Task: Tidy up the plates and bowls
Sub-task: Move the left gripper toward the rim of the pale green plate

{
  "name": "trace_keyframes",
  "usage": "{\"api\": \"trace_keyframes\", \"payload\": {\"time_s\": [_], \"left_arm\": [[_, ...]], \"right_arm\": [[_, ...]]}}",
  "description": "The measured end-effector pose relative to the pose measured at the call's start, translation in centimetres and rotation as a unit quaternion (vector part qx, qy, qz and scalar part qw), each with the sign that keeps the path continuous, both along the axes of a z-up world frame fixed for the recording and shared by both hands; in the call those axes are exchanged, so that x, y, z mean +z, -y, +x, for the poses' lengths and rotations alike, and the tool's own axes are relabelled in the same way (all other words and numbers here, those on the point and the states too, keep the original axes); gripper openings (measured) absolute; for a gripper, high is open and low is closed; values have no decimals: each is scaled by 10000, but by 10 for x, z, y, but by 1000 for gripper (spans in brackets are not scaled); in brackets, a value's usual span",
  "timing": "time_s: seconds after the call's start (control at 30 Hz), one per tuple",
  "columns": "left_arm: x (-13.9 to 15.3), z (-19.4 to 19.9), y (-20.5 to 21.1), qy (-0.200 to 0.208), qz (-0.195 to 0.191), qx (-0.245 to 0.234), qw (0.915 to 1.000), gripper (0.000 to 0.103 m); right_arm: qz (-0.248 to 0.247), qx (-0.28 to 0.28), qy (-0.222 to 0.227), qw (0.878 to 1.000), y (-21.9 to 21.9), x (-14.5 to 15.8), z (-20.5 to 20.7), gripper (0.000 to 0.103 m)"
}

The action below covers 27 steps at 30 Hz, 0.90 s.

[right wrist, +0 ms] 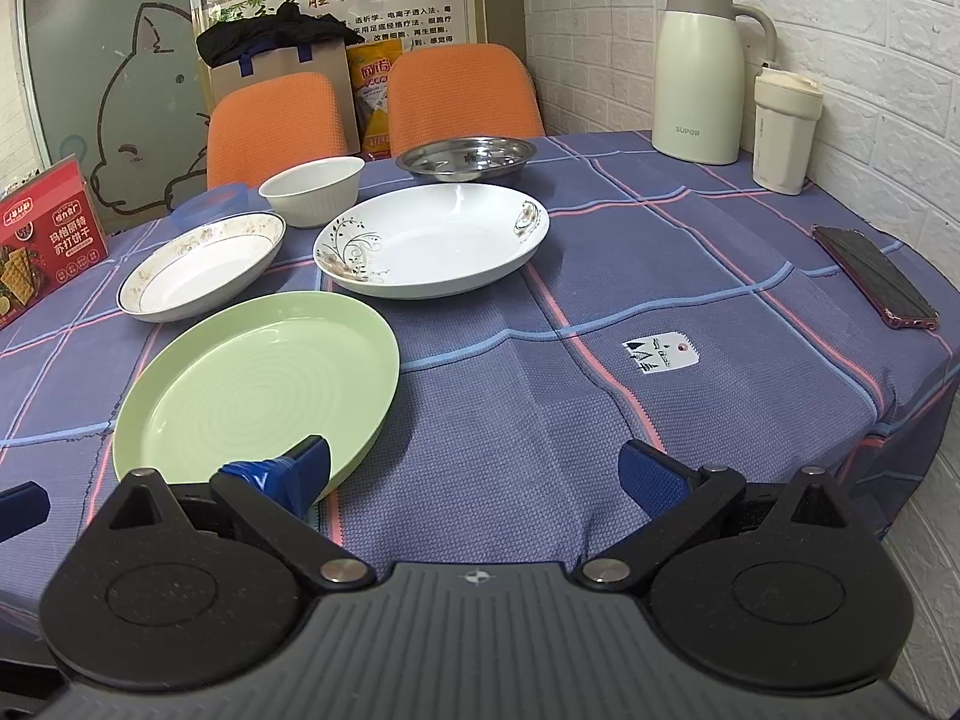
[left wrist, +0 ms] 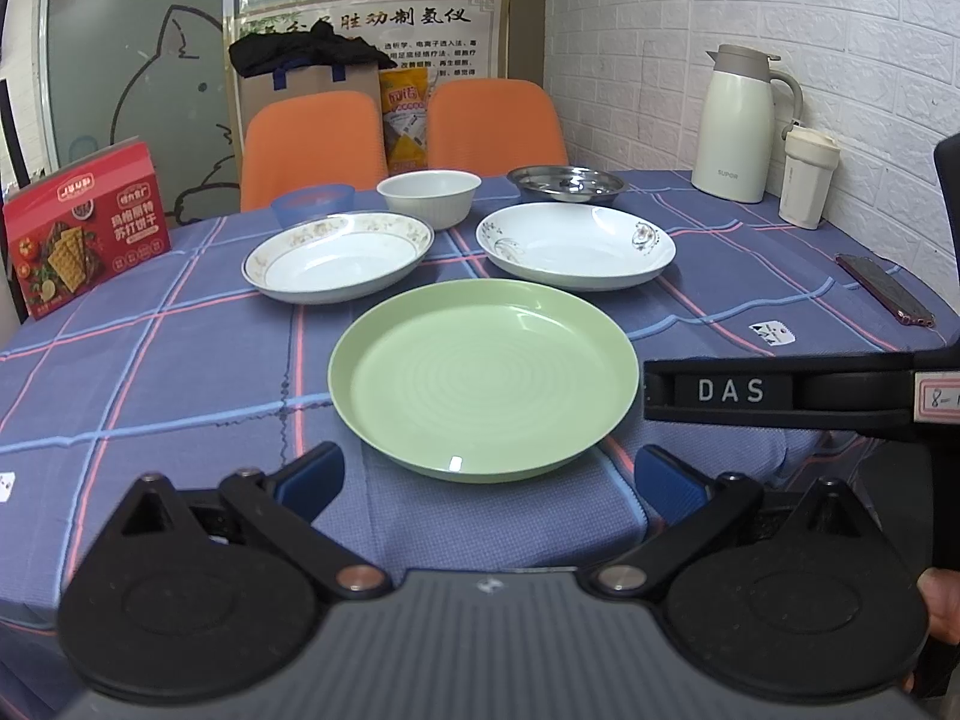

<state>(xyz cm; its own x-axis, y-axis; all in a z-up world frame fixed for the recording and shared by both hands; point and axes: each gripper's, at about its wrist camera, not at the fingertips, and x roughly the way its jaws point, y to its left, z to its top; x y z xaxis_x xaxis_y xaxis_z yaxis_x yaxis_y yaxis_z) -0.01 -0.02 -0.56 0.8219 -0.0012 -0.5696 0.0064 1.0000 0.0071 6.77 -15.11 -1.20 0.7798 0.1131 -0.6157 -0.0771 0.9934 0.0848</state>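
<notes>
Left hand-held gripper [left wrist: 489, 474]: jaws spread wide, nothing held, blue fingers [left wrist: 309, 480] low over the near table edge, either side of the green plate's near rim without touching it. Right hand-held gripper [right wrist: 474, 474]: also wide open and empty; its left finger sits in front of the green plate's [right wrist: 258, 384] near right rim, contact not clear.

Green plate [left wrist: 483, 378] lies flat on the plaid-clothed table [left wrist: 150, 372], nearest of the dishes. Beyond it, two white plates side by side: a gold-rimmed plate [left wrist: 339, 255] far left, a floral plate [left wrist: 576, 243] far right. Behind those, a white bowl [left wrist: 430, 195] in the middle, a blue bowl [left wrist: 312, 201] to its left, a steel dish [left wrist: 567, 183] to its right.

Left wrist view alone shows the right gripper's black body, lettered "DAS", crossing in from the right edge. Right wrist view alone shows the table's right edge and cloth overhang by the brick wall.

Far right: cream thermos jug [right wrist: 699, 72] and a lidded cup [right wrist: 783, 132]. Phone [right wrist: 873, 276] at right. Red biscuit box [left wrist: 84, 228] far left. Two orange chairs [left wrist: 312, 144] beyond the table.
</notes>
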Motion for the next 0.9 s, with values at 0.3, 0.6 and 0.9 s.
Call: {"api": "trace_keyframes", "payload": {"time_s": [0.3, 0.6, 0.9], "left_arm": [[-1, 2, 1, -47, -14, 6, 10000, 103], [5, -6, -3, 16, 34, 146, 9999, 103], [20, -16, -21, 151, -142, 282, 9994, 103]], "right_arm": [[-14, 11, 1, 10000, -1, 0, -1, 90], [122, 21, -30, 9999, 3, -2, 2, 90], [126, 18, 141, 9998, 1, 9, -10, 90]]}}
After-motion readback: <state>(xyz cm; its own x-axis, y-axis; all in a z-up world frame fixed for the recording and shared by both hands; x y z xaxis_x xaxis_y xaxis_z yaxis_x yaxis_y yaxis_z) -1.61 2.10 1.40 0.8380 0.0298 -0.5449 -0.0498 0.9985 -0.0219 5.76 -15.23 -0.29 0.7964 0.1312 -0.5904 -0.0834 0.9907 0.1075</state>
